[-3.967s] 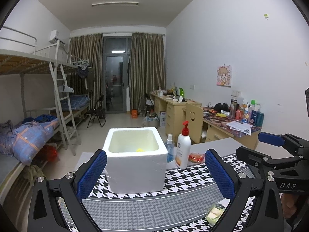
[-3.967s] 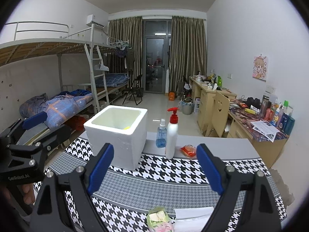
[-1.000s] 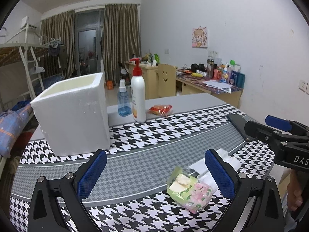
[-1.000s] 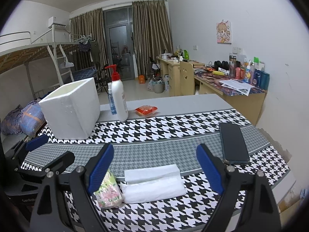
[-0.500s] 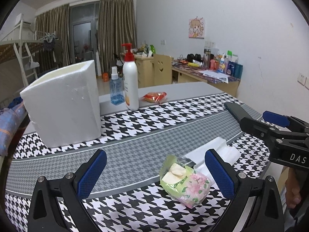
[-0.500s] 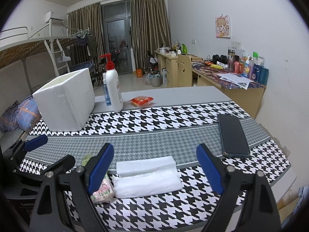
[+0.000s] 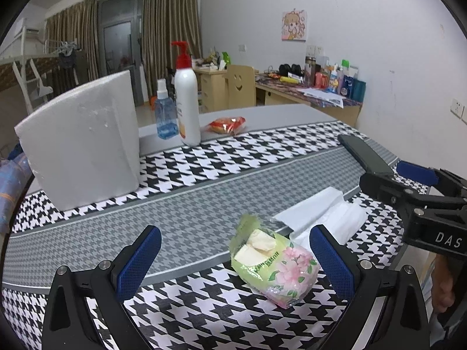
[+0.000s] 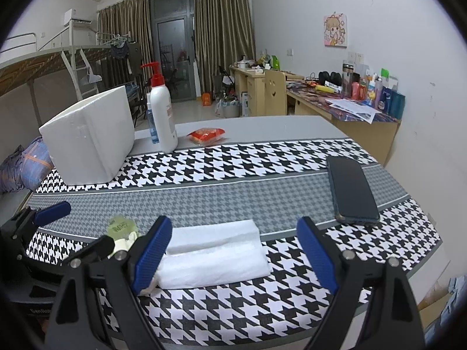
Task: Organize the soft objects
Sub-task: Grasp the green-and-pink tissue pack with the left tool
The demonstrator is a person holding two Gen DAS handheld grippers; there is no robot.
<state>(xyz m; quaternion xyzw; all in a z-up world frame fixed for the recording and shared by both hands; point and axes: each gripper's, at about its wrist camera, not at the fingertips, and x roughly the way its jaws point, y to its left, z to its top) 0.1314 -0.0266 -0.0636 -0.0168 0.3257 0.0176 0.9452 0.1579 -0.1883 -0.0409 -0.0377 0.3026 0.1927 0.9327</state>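
White walls [image 8: 379, 5] enclose a narrow room. Brown curtains [image 8: 224, 23] hang on both sides of a dark glass door [image 8: 172, 58] at the far end. A metal loft bed [image 8: 43, 58] with a ladder [image 8: 73, 70] stands along the left wall. Wooden desks [image 8: 364, 125] crowded with bottles and papers line the right wall, a cartoon picture [image 8: 335, 30] above them. The floor [image 8: 189, 108] is pale tile.
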